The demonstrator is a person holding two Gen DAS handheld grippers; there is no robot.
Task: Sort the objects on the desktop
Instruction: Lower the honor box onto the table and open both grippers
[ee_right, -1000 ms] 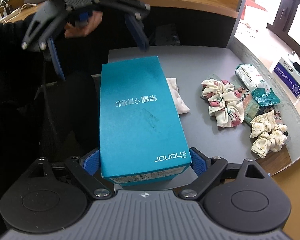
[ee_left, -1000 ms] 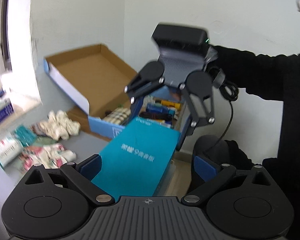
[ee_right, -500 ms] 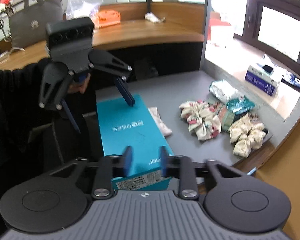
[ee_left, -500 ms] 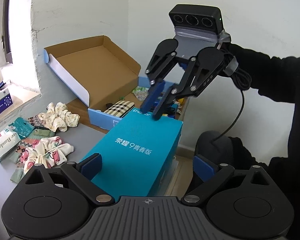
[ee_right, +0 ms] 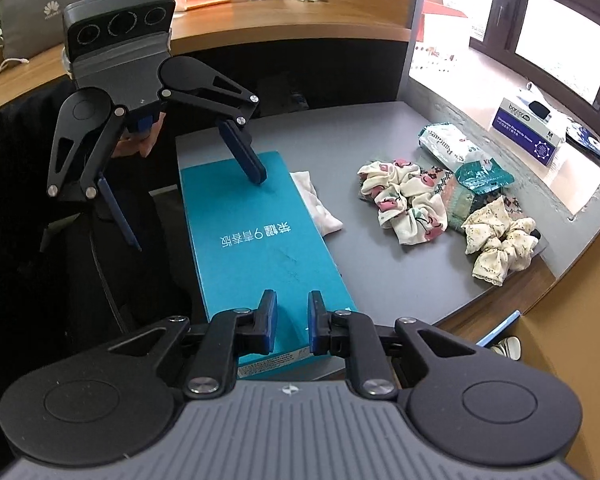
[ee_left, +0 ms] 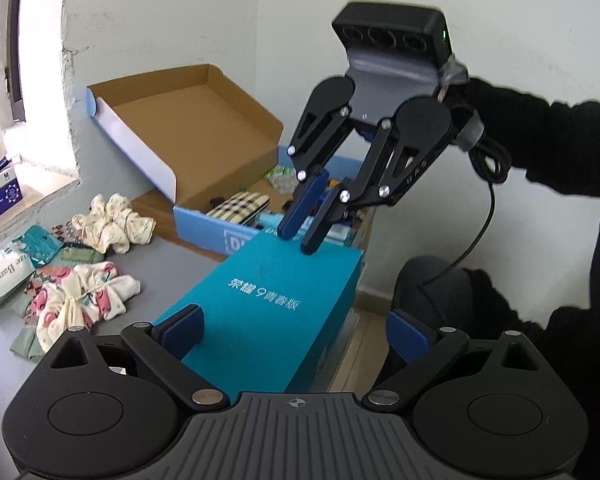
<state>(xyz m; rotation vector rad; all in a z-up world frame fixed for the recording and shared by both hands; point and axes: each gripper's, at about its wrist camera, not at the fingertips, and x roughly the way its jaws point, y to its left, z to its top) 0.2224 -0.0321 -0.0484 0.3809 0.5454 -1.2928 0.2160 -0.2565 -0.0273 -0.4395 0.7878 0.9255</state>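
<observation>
A teal phone box (ee_right: 260, 248) lies on the grey table (ee_right: 380, 272), one end jutting past the table edge. My right gripper (ee_right: 292, 300) hovers over the near end of the box top, pads drawn close with a narrow gap and nothing between them. From the left wrist view its tips (ee_left: 298, 242) sit at the far end of the box (ee_left: 268, 288). My left gripper (ee_left: 292, 326) is wide open. In the right wrist view one left finger (ee_right: 244, 156) rests its tip on the box top, while the other hangs beside the box.
An open cardboard box (ee_left: 196, 140) with blue sides holds several small items beyond the table. Two floral scrunchies (ee_right: 404, 200) (ee_right: 496, 240), a bandage pack (ee_right: 448, 144), a teal packet (ee_right: 480, 176) and a white cloth (ee_right: 320, 208) lie on the table. A glove box (ee_right: 528, 136) sits on the sill.
My right gripper's jaws, earlier spread wide around the end of the box, have drawn almost together and now sit above the box top. The left gripper has stayed wide open.
</observation>
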